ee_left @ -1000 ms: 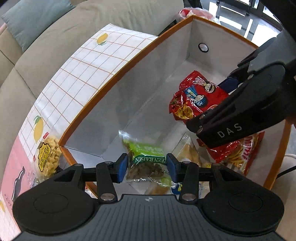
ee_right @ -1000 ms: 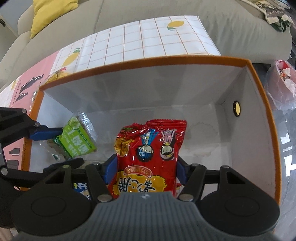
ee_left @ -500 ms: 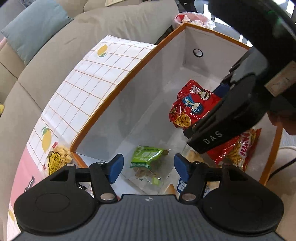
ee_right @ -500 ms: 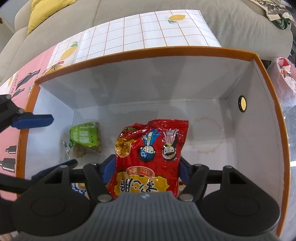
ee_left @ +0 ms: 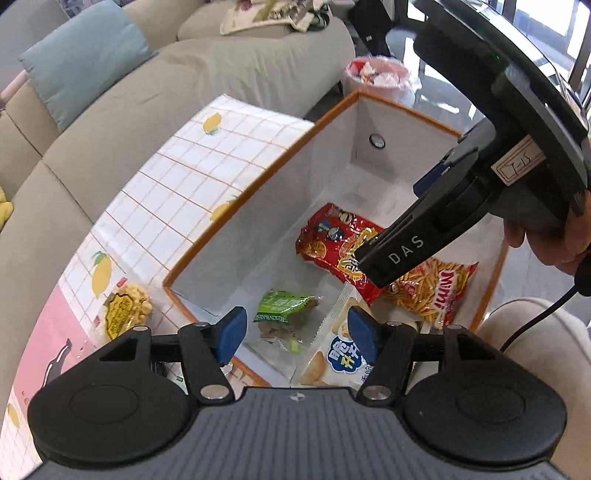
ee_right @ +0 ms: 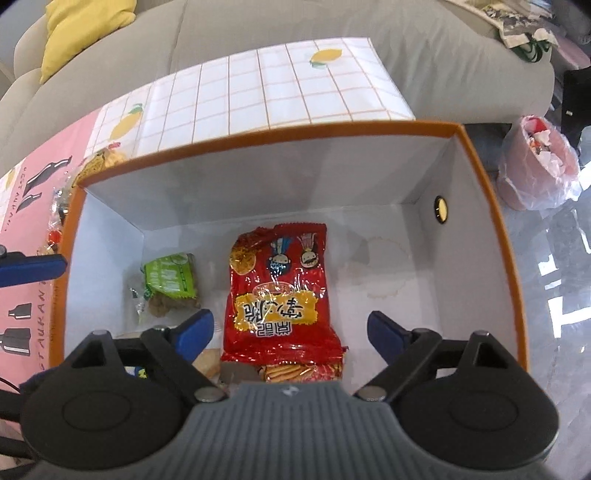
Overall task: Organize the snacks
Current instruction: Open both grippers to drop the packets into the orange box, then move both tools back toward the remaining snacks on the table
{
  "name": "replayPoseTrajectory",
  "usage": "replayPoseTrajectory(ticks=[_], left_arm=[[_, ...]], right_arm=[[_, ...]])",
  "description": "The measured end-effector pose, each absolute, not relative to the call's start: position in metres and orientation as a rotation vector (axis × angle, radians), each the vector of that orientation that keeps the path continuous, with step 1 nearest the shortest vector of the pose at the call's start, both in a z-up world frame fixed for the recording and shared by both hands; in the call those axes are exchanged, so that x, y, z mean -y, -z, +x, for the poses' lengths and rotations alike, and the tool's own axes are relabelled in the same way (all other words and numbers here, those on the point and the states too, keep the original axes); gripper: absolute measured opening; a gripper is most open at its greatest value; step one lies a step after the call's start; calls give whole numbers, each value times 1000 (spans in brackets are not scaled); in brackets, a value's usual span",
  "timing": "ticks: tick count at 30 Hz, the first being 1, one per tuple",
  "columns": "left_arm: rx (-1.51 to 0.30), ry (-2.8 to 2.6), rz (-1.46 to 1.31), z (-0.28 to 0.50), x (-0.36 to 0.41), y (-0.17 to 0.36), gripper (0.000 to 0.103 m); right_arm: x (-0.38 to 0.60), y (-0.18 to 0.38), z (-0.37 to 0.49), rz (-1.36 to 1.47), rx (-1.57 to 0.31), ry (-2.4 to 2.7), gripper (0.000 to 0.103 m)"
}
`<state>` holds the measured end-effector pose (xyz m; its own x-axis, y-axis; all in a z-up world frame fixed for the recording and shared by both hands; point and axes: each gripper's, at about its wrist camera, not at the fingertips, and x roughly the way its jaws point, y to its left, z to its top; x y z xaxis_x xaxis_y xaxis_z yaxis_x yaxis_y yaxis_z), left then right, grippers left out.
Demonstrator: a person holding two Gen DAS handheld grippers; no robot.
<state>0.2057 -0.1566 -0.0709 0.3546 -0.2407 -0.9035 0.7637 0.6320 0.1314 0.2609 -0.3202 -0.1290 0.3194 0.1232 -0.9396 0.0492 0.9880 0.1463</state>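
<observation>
An orange-rimmed white box (ee_right: 484, 206) holds several snack packs. A red snack bag (ee_right: 280, 291) lies flat on the box floor; it also shows in the left wrist view (ee_left: 332, 240). A green raisin pack (ee_right: 170, 280) lies to its left, seen too in the left wrist view (ee_left: 284, 310). My right gripper (ee_right: 290, 332) is open above the red bag, holding nothing. My left gripper (ee_left: 295, 334) is open and empty above the box's near end, over the green pack and a blue-and-white pack (ee_left: 343, 358). A red stick-snack bag (ee_left: 439, 291) lies under the right gripper.
A yellow snack pack (ee_left: 123, 308) lies on the lemon-print cloth (ee_left: 192, 173) outside the box, left of it. More wrapped snacks (ee_right: 55, 229) lie by the box's left rim. A grey sofa (ee_right: 295, 33) stands behind. A pink waste bin (ee_right: 535, 166) stands at the right.
My right gripper opened and let the red bag drop flat onto the box floor. My left gripper let go of the green pack, opened wider and drew back and up.
</observation>
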Motion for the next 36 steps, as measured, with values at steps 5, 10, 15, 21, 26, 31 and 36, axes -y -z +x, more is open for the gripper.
replayPoseTrajectory(ticks=[5,10,15,21,26,31,36], left_arm=[[-949,685,553,192,141,48,74],[-882,661,460,175,120,24,74],[-830,635,392,155,95,3,74],[-813,556,300,136,57,-9,73],[-859,477,161,128,16,-2,73],[-901,365,44,116,-23,14,73],[-955,314,50,99,-45,37,73]], right_arm=[[314,101,238,141,-1165,-46,88],[304,69,204,168,-1065,-48,88],[282,41,173,202,-953,-78,88],[255,27,140,274,-874,-65,88],[228,29,116,296,-843,-53,88],[195,37,96,292,-852,-47,88],[169,45,81,252,-845,-30,88]])
